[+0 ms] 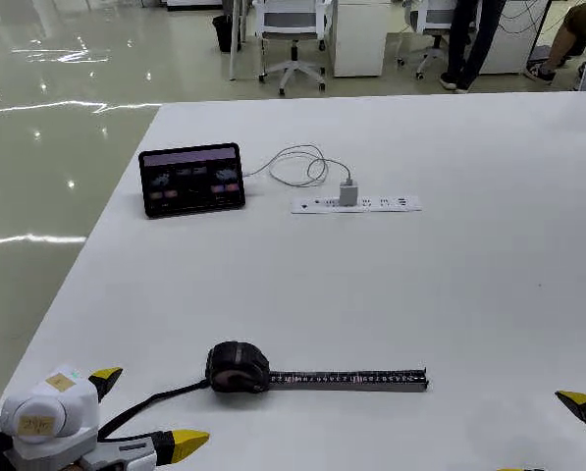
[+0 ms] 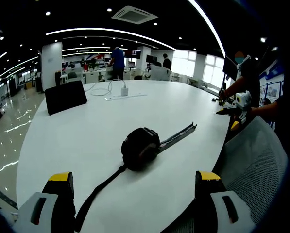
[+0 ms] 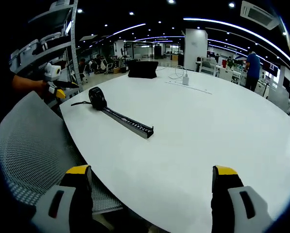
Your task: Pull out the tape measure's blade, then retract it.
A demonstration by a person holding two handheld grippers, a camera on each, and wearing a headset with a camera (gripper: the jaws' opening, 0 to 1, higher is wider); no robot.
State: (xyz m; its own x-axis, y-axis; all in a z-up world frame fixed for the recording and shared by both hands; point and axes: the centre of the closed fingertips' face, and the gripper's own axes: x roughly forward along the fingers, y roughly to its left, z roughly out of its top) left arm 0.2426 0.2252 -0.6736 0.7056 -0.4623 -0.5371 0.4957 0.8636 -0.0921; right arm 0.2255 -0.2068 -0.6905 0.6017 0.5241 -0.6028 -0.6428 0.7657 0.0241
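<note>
Table: wide white workbench top [image 1: 450,275], smooth and matte.
Tablet: black rectangular tablet [image 1: 191,180], propped nearly upright in landscape near the table's left edge. Its screen is lit with small coloured tiles.
Power strip: long white plastic power strip [image 1: 371,204], lying flat to the right of the tablet.
Charger: small white cube charger [image 1: 348,191], plugged into the strip.
Cable: thin white cable [image 1: 297,167], looped loosely on the table between charger and tablet.
Floor: glossy pale floor [image 1: 47,147], reflecting the ceiling lights.
Chairs: white swivel office chair [image 1: 293,44] beyond the table's far edge; grey mesh chair back [image 3: 28,141] at its near edge.
Bin: black waste bin [image 1: 222,31], left of the white chair.
Person: figure in a blue top [image 2: 118,57], standing far behind the table.
</note>
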